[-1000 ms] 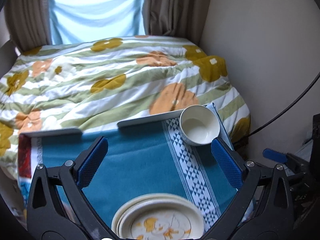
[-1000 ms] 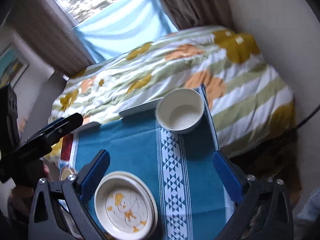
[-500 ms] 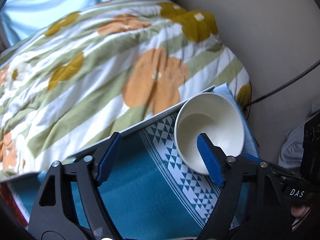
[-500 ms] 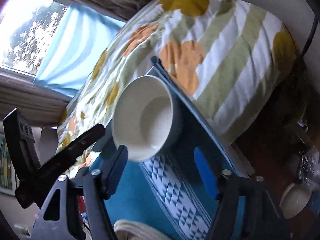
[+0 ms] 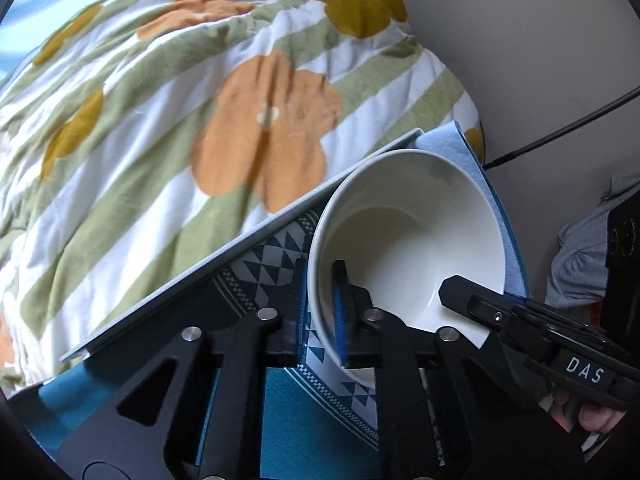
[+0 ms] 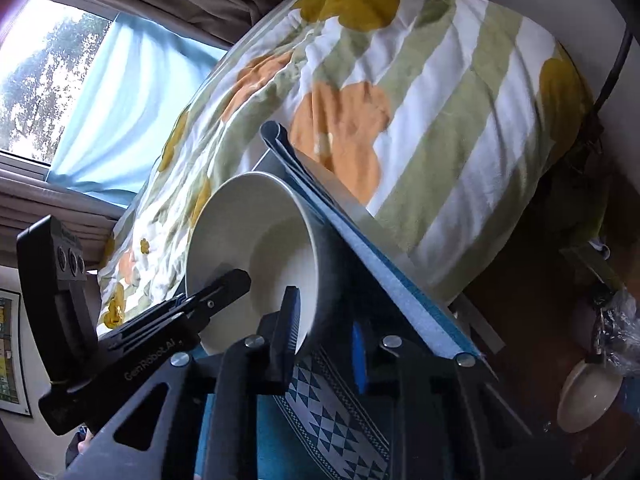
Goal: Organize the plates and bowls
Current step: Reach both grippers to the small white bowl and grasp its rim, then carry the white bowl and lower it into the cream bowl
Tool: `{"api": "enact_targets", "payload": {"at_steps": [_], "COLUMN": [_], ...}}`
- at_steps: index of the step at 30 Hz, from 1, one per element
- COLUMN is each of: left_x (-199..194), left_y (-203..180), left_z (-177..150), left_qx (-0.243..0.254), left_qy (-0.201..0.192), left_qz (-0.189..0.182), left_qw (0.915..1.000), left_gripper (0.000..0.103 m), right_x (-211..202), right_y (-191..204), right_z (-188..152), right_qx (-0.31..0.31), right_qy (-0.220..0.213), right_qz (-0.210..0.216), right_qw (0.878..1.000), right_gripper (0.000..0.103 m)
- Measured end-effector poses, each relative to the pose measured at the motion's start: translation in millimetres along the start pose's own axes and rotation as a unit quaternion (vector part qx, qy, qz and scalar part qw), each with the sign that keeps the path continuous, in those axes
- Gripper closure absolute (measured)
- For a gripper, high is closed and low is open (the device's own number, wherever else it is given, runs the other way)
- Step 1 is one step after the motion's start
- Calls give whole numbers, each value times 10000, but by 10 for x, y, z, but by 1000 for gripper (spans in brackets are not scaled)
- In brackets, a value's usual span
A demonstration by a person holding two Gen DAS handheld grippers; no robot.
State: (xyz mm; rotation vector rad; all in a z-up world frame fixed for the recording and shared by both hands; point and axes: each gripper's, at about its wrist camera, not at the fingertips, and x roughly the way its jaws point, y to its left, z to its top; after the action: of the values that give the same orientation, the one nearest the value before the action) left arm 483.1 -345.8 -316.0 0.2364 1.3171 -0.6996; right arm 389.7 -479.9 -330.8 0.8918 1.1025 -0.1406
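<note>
A bowl [image 5: 420, 232], white inside and dark outside, sits at the far right corner of the teal cloth [image 5: 236, 400]. My left gripper [image 5: 320, 304] is shut on its near left rim, one pad inside and one outside. The right gripper's finger [image 5: 472, 296] reaches in over the near right rim. In the right wrist view the bowl [image 6: 248, 232] has its wall between the closing jaws of my right gripper [image 6: 324, 336], and both pads touch it. The left gripper's finger [image 6: 228, 284] lies over the rim on the left.
A bed with a flowered quilt [image 5: 240, 120] lies just beyond the table edge [image 5: 240, 240]. A wall and a black cable [image 5: 560, 132] stand to the right. A pale dish [image 6: 584, 396] rests low at the right. A curtained window [image 6: 120, 92] is behind the bed.
Both grippers came down to the bowl and went from wide open to closed on its rim. The stack of plates has dropped out of both views.
</note>
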Motion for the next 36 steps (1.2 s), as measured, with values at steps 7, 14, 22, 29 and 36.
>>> {"api": "enact_targets", "payload": {"at_steps": [7,14,22,29,36], "left_x": [-80,-396,-1009,-1693,-2226], "left_y": [-75,-156,-228,-276,-173], "left_z": [-18,-105,-394,-889,-1581], "left_qx": [103,15,-482,-1110,-1833], "left_qy": [-96,-344,-812,-1356,-1728], "left_qz": [170,297,506,804,1115], "left_qw": [9998,9990,9942,9812,9613], "left_gripper": [94,94,94,94,94], "right_x": [-9,-174,-533,-935,-1135], "right_y": [8,135,446,819,1221], "right_z": [-13,-44,-158,-446,-907], "right_qx": [-145,-457,-1116,-1981,-2887], "right_qy": [45,9,30,109,362], "right_qz": [-36,-22,122,406,664], "right_qw": [9999,9990,9937,9793,9544], "right_gripper": [83,84,84,84,84]}}
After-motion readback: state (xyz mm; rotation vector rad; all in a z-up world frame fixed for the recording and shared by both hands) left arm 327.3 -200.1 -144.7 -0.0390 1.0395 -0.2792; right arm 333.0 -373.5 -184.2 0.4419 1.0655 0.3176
